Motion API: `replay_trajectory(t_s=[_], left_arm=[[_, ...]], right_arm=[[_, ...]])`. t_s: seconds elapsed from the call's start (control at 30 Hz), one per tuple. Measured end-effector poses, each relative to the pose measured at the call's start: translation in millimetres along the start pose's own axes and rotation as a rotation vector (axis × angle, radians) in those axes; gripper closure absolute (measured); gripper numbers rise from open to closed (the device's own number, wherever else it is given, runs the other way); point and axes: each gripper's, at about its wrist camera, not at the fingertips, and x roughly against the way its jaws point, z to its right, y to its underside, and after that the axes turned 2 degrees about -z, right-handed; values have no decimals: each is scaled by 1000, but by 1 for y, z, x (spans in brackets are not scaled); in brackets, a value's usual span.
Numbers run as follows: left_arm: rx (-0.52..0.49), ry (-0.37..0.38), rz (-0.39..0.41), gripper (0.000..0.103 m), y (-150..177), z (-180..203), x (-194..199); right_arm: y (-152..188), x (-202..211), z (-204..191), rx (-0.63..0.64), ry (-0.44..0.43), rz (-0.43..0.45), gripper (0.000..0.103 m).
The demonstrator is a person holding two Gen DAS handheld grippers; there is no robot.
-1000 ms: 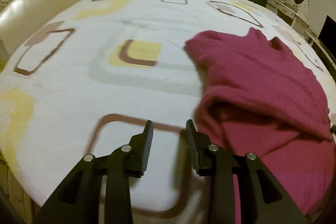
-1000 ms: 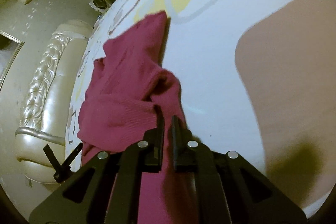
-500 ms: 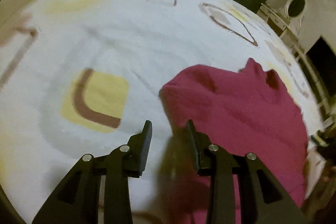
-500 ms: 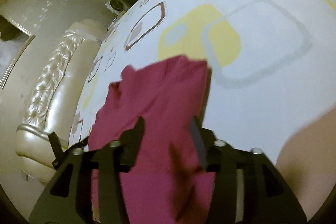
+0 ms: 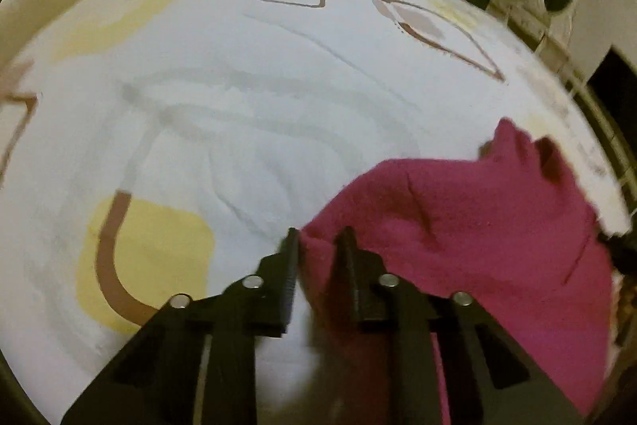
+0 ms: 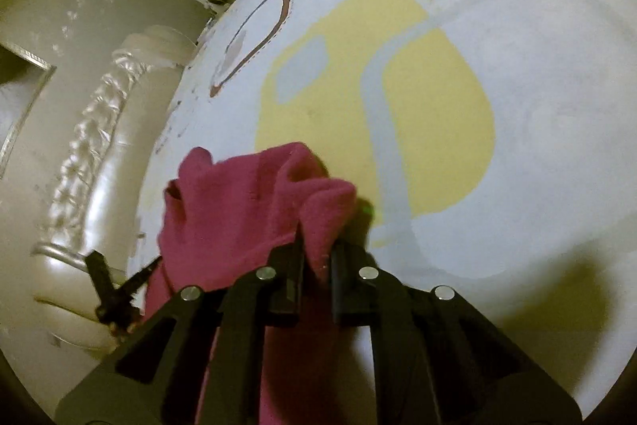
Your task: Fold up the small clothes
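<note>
Hand-held gripper L (image 5: 317,239) + R (image 6: 316,249) pinch magenta knit garment (image 5: 477,222), bunched.

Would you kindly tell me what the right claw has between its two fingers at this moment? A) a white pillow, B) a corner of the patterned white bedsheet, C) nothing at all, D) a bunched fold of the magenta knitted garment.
D: in the right wrist view, the right claw is pinched on a bunched fold of the magenta knitted garment, above the patterned white bedsheet.

A magenta garment (image 5: 489,222) lies on a white bedsheet (image 5: 247,114) patterned with yellow, brown and grey rounded squares.
</note>
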Motion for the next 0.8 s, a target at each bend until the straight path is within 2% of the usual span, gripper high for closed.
replay_trajectory(t_s=[0.07, 0.13, 0.27, 0.33, 0.43, 0.5, 0.63, 0.7, 0.8], left_arm=[[-13, -51, 0, 92, 1, 1, 0], [-8, -69, 6, 93, 4, -1, -1], [-59, -122, 31, 93, 8, 5, -2], [-64, -115, 33, 92, 7, 5, 1], [-21, -50, 28, 88, 10, -7, 13], [14, -24, 40, 78, 23, -19, 31], [20, 33, 13, 77, 65, -36, 63], [12, 38, 1, 69, 96, -44, 81], [30, 70, -37, 67, 139, -56, 105]], right_arm=[[0, 2, 6, -16, -3, 19, 95], [1, 1, 13, -33, -24, 28, 96], [2, 0, 22, -59, -81, 34, 95], [3, 7, 24, -72, -108, 25, 92], [16, 26, 27, -80, -112, 23, 81], [29, 40, 28, -77, -112, 12, 76], [79, 78, 38, -59, -113, -31, 72], [102, 93, 41, -51, -116, -52, 71], [139, 115, 46, -51, -135, -87, 71]])
